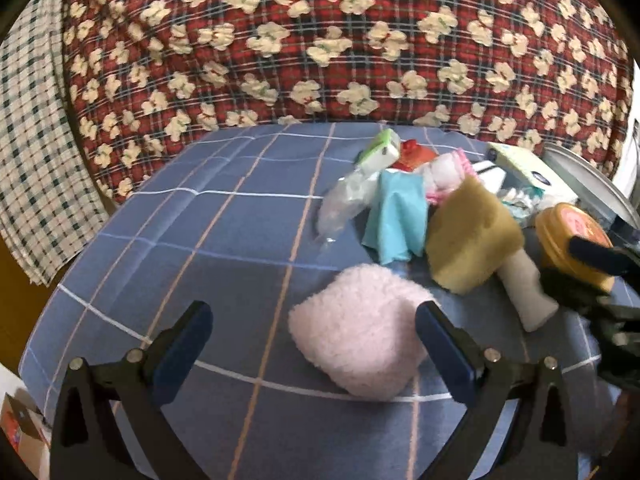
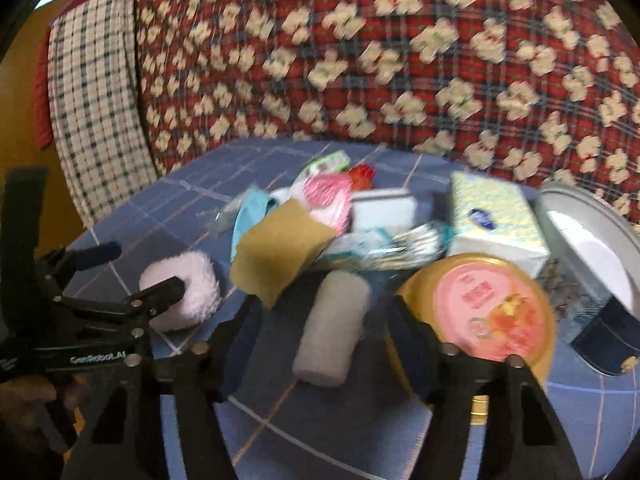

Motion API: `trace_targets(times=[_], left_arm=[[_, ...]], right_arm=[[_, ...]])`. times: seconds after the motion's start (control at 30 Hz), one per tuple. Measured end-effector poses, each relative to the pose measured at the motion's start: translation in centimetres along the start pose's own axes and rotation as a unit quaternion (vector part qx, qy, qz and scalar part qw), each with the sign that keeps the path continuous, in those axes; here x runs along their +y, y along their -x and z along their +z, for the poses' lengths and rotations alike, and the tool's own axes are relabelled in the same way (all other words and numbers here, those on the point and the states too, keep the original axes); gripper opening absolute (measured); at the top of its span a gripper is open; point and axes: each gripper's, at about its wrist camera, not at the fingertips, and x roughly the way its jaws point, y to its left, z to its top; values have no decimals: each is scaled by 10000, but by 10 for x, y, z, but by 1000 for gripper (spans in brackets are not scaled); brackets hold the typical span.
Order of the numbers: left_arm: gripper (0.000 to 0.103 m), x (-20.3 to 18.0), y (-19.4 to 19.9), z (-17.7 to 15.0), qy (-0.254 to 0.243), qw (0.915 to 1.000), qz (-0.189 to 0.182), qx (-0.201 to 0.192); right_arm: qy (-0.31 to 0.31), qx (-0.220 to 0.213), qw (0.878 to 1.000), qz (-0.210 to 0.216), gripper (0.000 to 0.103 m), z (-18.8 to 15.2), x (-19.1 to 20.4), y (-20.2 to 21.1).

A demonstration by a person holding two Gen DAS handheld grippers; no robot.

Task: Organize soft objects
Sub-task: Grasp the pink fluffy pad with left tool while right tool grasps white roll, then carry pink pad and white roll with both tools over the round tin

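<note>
A pale pink fluffy pad [image 1: 356,332] lies on a blue bedsheet [image 1: 208,240] with white and tan grid lines. Red plaid quilt [image 1: 320,40] with cream flowers. Mustard-yellow sponge [image 1: 472,236], turquoise cloth [image 1: 396,216].

Bare bedsheet [image 1: 192,240] left of cluttered pile [image 1: 440,200]

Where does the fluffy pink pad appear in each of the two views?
Left wrist: the pink pad lies low, right of centre, by the right finger of the left gripper.
Right wrist: left of centre, behind that gripper.
Shared landmark: the yellow sponge.
</note>
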Motion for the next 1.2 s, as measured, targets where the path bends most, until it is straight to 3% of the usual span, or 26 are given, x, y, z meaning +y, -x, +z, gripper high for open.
trace_targets(times=[0.2, 0.33, 0.43, 0.53, 0.7, 0.77, 0.8, 0.83, 0.97, 1.2], left_arm=[[102, -17, -10, 6, -324, 9994, -41, 92], [102, -18, -26, 6, -237, 9983, -260, 459], [98, -15, -29, 8, -124, 9986, -177, 478], [77, -8, -35, 8, 46, 9977, -331, 596], [66, -9, -38, 6, 61, 9957, -581, 716], [60, -10, -36, 6, 32, 9956, -642, 689], [54, -9, -35, 6, 36, 9955, -675, 665], [51, -9, -34, 6, 43, 9954, -715, 634], [41, -7, -27, 6, 53, 9959, -777, 463], [41, -3, -1, 9, 313, 9944, -1005, -138]], right_arm=[[-102, 411, 9991, 34, 57, -3, -2, -21], [-195, 537, 9984, 31, 56, -7, -11, -21], [-153, 630, 9979, -34, 56, -4, -11, -25], [-91, 778, 9969, -7, 56, 4, -5, -34], [381, 1043, 9926, -497, 56, 8, 12, -53], [407, 1011, 9928, -504, 51, 8, 11, -53], [401, 1013, 9927, -525, 38, 9, 11, -52], [403, 994, 9925, -582, 37, 9, 9, -51], [168, 881, 9959, -126, 34, 2, -1, -38], [100, 170, 9986, 487, 34, -8, -7, 8]])
